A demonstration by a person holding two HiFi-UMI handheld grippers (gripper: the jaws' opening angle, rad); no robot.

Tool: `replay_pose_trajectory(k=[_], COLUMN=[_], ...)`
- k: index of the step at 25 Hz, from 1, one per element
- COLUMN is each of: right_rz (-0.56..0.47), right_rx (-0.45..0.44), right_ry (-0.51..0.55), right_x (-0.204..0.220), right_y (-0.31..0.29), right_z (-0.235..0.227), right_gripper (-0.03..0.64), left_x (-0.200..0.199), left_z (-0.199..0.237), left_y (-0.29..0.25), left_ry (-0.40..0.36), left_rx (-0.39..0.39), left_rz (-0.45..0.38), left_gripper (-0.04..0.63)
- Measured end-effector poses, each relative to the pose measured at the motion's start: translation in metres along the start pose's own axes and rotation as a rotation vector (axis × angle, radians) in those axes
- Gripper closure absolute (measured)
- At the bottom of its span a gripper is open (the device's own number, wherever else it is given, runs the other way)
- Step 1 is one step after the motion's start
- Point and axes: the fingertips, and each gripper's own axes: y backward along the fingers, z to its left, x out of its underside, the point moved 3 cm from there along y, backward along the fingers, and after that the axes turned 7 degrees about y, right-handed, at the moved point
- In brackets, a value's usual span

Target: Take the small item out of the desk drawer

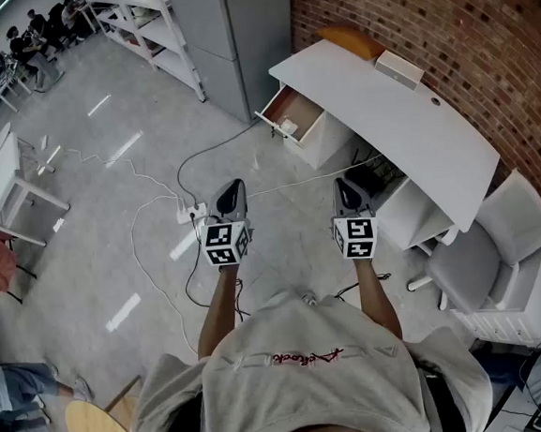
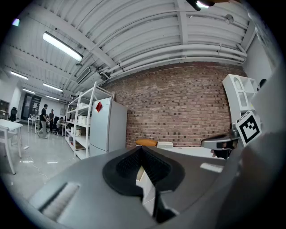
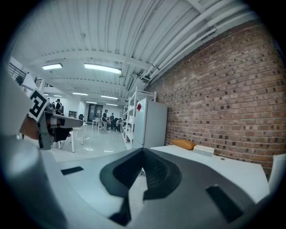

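A grey polished floor (image 1: 96,263) fills most of the head view, crossed by cables that lead to a power strip (image 1: 192,211). At 1 o'clock a long white desk (image 1: 404,133) runs along the brick wall (image 1: 461,24), with an orange cushion (image 1: 354,39) and a white box (image 1: 399,66) on its far end. Its drawer (image 1: 304,104) stands open at 12 o'clock, and a small white item (image 1: 287,126) lies inside. White shelving (image 1: 146,28) and a grey cabinet (image 1: 236,35) stand at 11 o'clock, a white table (image 1: 4,182) at 9, and grey chairs (image 1: 494,238) at 3. The left gripper (image 1: 233,185) and right gripper (image 1: 345,183) hover over the floor, well apart from the drawer, each with jaws pressed together on nothing.
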Motion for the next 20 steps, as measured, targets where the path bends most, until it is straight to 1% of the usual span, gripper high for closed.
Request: replay_pose_trajectory(k=[9, 20], right_rz=[0.008, -0.022], right_rx=[-0.014, -0.045], right_ry=[0.004, -0.024], right_x=[0.002, 0.010], right_y=[-0.003, -0.009], right_z=[-0.002, -0.013], right_gripper=[0.606, 0.606], left_x=[0.003, 0.005], left_z=[-0.005, -0.012], left_y=[-0.003, -0.012], left_ry=[0.007, 0.012], left_rx=[-0.004, -0.030], left_rz=[0.005, 0.004], left_gripper=[0.586, 0.586])
